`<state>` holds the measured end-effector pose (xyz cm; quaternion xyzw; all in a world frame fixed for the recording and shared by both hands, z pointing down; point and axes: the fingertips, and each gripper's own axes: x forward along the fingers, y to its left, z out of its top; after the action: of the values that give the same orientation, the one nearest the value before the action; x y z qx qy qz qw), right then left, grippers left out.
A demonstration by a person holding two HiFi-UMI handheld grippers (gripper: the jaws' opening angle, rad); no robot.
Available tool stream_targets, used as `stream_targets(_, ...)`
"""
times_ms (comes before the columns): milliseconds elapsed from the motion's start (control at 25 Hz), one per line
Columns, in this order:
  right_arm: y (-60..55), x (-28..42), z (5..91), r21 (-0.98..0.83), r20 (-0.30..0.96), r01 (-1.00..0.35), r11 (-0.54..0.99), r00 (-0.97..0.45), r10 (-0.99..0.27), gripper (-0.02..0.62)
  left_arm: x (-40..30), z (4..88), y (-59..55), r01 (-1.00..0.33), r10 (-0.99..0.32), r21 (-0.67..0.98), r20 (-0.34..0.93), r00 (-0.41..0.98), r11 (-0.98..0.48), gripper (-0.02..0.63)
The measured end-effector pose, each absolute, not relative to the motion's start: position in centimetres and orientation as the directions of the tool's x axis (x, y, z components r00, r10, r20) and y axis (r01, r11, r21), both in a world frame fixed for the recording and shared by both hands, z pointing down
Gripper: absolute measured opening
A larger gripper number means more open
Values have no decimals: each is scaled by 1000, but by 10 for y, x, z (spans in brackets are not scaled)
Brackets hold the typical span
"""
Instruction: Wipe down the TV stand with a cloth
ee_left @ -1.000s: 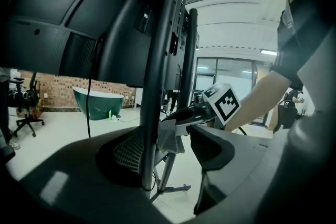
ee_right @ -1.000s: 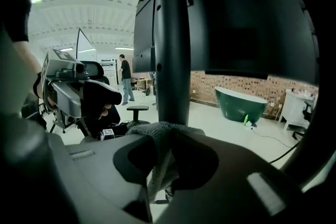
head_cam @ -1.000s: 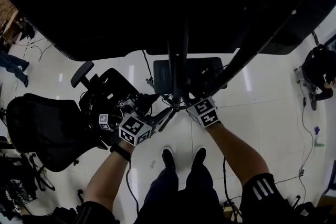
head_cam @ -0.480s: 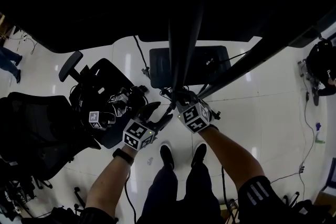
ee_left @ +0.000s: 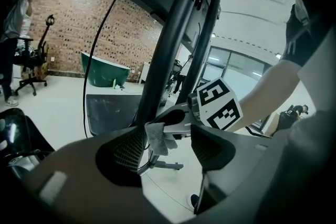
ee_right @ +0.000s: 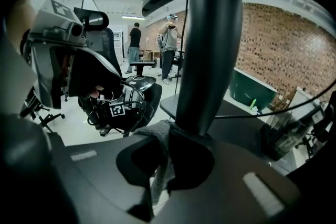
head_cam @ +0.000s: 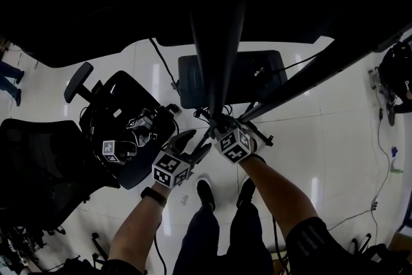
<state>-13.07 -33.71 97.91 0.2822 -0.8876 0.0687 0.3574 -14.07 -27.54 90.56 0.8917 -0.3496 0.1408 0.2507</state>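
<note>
**Head view, with both gripper views.** The right gripper [head_cam: 217,124] is closed on a grey cloth [ee_right: 157,140], a fold of which is pinched between its jaws while the rest hangs below. It holds the cloth against the dark post [head_cam: 216,55] of the stand, low on the post and above the base [head_cam: 193,77]. In the left gripper view the cloth [ee_left: 156,136] shows as a small pale wad touching the post [ee_left: 169,55]. The left gripper [ee_left: 168,145] is just beside the right one, with its jaws apart and nothing between them. An office chair [head_cam: 125,106] stands to the left on the floor.

**Handling.** The cloth looks soft, light and limp. It should wrap round the post under light pressure, but the loose part is likely to bunch or trail. A pinch near the middle of a fold, as here, leaves enough cloth free to wipe with. The post appears rigid, smooth and round, so the cloth should slide along it easily. The stand is probably heavy enough to stay put while it is rubbed.

**Change.** One second ago the right gripper was at the right of the post. It now sits in front of it. The left gripper has stayed open and close by. The camera has tipped, so the dark screen overhead now fills more of the top of the view.
</note>
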Motion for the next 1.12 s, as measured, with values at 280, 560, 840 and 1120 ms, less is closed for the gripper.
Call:
stream_targets(280,-332,-125,978,-6,655,-585,811,-615,-439,11,-141,912,-277,-706,-557,353,440,705,-614,307)
stream_targets(560,-295,-107,875,-64,518,-566,822,-723,-457,11,-132,840,-269,-729,-629,254,377,680,-635,307)
stream_targets(840,-267,-74,715,-36,331,-506,862,-820,-467,11,-103,706,-241,-742,-707,180,227,670,-646,307)
stream_targets(1120,-225,-6,585,-31,179,-509,860,-850,-496,11,-81,577,-208,-782,-777,112,93,622,-613,307)
